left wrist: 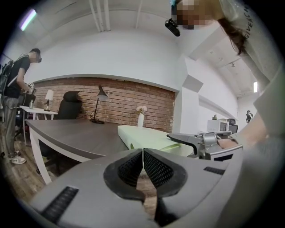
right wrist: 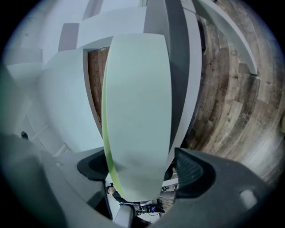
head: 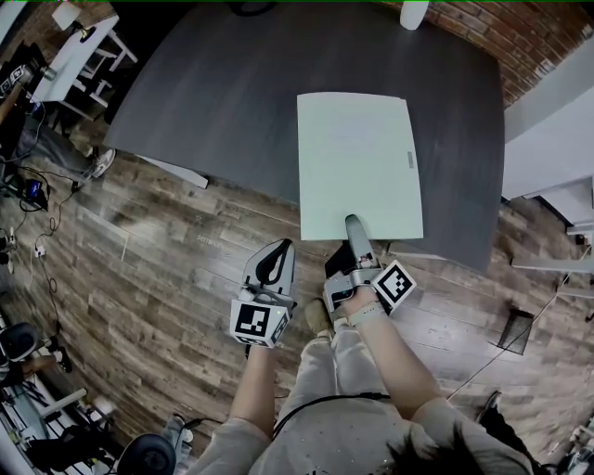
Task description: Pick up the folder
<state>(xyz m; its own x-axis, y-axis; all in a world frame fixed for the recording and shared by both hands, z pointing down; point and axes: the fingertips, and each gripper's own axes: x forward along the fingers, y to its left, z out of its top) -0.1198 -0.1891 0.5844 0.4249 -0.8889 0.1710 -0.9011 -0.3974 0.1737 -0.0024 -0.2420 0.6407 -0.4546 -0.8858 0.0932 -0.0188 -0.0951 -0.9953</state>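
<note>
One pale green folder [head: 357, 158] lies on the dark table [head: 232, 102], its near edge overhanging. The right gripper [head: 355, 232] straddles that edge, jaws spread wide. The left gripper [head: 277, 249], just left, is pressed together and empty.

left tool [head: 281, 249]: jaws together | right tool [head: 354, 227]: jaws wide apart

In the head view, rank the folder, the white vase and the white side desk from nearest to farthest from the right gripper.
1. folder, between the open jaws of the right gripper
2. white vase, at the far edge of the table
3. white side desk, far left, off the table
</note>
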